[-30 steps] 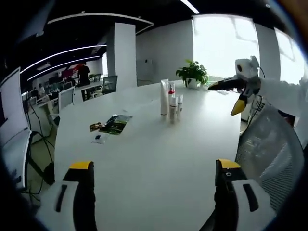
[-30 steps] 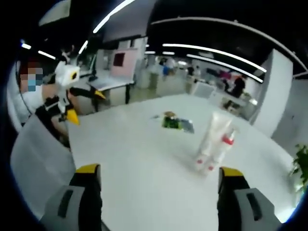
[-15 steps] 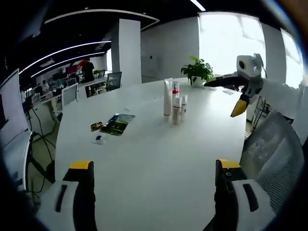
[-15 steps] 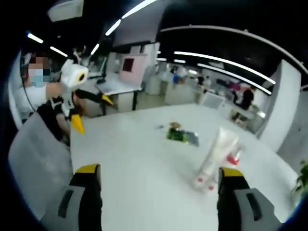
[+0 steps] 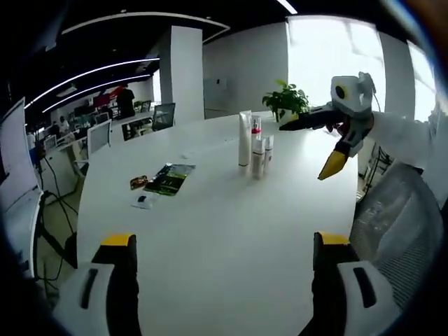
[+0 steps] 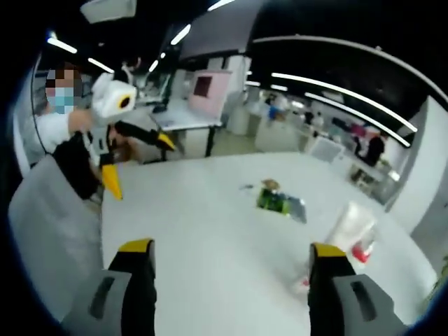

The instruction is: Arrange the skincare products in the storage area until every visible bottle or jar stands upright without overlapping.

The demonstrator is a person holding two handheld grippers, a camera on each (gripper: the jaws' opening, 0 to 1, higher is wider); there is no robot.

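Here, the big white worktop (image 5: 210,231) spreads out in front of you, round at the far end. Beside it, on your right in the left gripper view, stands a grey mesh chair (image 5: 399,217).

Your left hand-held gripper (image 5: 224,241) hangs low over the near part of the worktop with its yellow-tipped jaws wide apart and nothing between them. Your right hand-held gripper (image 5: 315,143) reaches in from the right in the left gripper view, up in the air beside the bottles, and its jaws are spread wide too, holding nothing. In the right gripper view, its own jaws (image 6: 227,248) also stand far apart over bare worktop.

The skincare products (image 5: 253,143) stand upright in a tight little bunch near the far end of the worktop: a tall white tube and some smaller bottles, one with a red top. They sit so close that you cannot tell if they touch.

A green plant (image 5: 285,103) stands behind them. A dark green packet (image 5: 168,179) and small bits lie flat, well apart to the left.
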